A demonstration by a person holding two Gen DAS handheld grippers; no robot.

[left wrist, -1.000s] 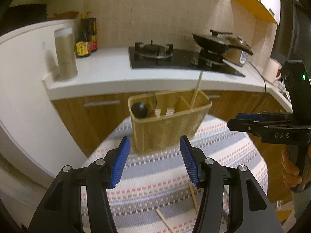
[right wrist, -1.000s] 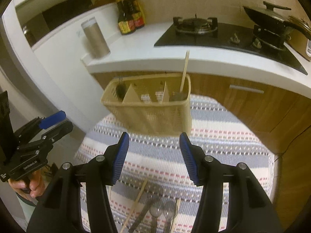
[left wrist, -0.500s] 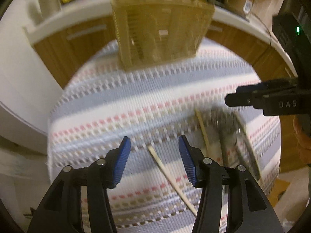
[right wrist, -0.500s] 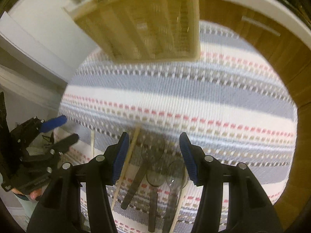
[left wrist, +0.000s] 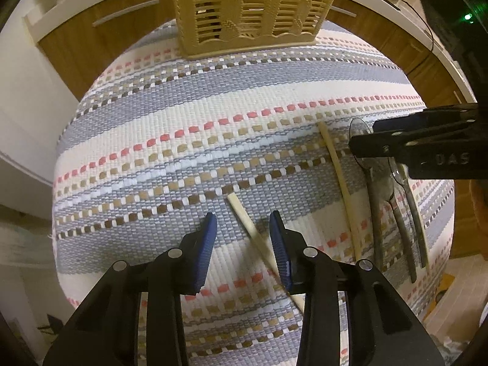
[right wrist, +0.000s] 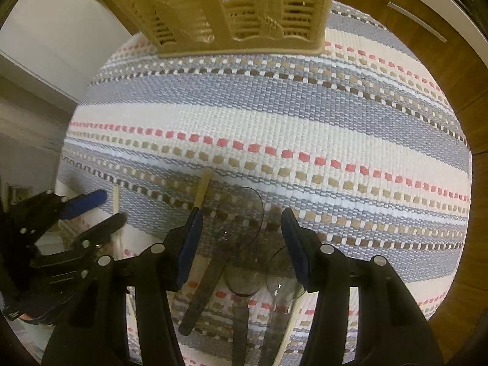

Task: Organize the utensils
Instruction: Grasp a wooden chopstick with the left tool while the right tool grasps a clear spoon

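Note:
A tan slotted utensil basket (left wrist: 253,9) stands at the far end of a striped cloth (left wrist: 213,122); it also shows in the right wrist view (right wrist: 231,9). My left gripper (left wrist: 242,222) is open, low over a pale chopstick (left wrist: 253,235) that lies between its fingers. A second chopstick (left wrist: 340,177) lies to the right. My right gripper (right wrist: 241,219) is open above three clear smoky plastic spoons (right wrist: 241,216), beside a chopstick (right wrist: 202,189). The spoons show in the left wrist view (left wrist: 378,201), partly under the right gripper (left wrist: 427,149).
Wooden cabinet doors (left wrist: 100,27) and a white countertop edge stand behind the basket. The cloth-covered surface drops off on the left and front. The left gripper shows at the left edge of the right wrist view (right wrist: 76,216).
Both grippers have tilted down and dropped from facing the basket and kitchen to close over the cloth. The left one now straddles a chopstick, the right one hovers over the spoons.

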